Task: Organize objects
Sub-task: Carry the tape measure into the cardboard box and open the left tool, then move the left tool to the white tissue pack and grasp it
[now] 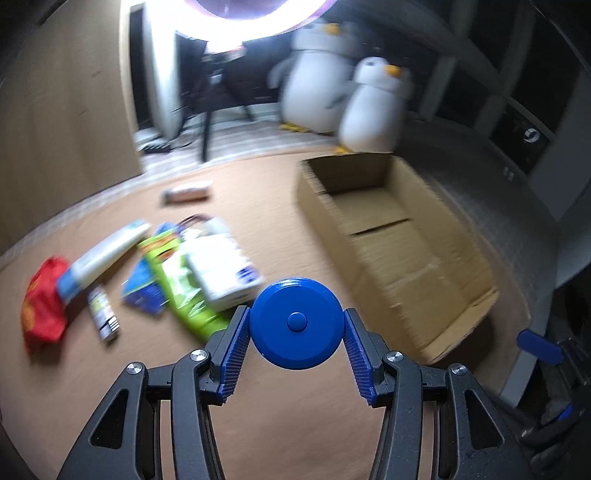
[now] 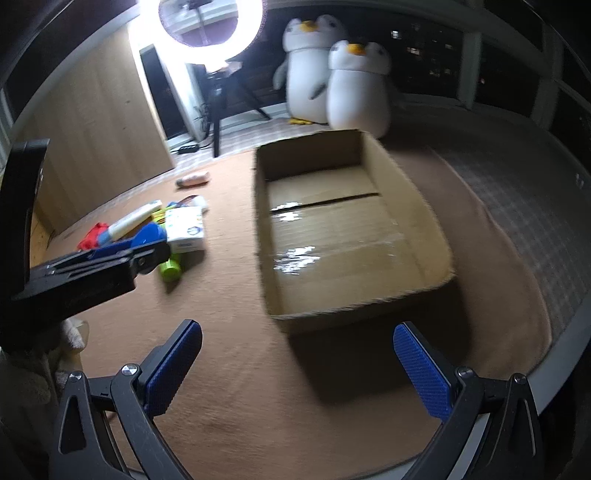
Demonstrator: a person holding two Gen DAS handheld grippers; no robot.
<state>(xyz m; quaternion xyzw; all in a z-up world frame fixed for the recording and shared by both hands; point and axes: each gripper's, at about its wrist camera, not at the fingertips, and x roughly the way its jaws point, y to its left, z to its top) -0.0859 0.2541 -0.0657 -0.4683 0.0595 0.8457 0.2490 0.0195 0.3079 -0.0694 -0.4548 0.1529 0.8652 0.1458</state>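
Note:
My left gripper (image 1: pixel 295 325) is shut on a round blue disc-shaped case (image 1: pixel 295 323) and holds it above the brown mat. It also shows from the side in the right wrist view (image 2: pixel 147 240). An open, empty cardboard box (image 1: pixel 391 236) stands to its right; the right wrist view shows the box (image 2: pixel 343 229) straight ahead. My right gripper (image 2: pixel 297 363) is open and empty, just in front of the box's near wall. A pile of objects lies to the left: a white box (image 1: pixel 225 266), a green packet (image 1: pixel 181 280), a white tube (image 1: pixel 107 254), a red packet (image 1: pixel 42 302).
A small brown packet (image 1: pixel 186 192) lies apart, farther back on the mat. Two plush penguins (image 2: pixel 336 74) stand behind the box. A ring light (image 2: pixel 210 29) on a tripod stands at the back left, beside a wooden panel (image 1: pixel 62 110). A checked rug (image 2: pixel 524 206) lies at the right.

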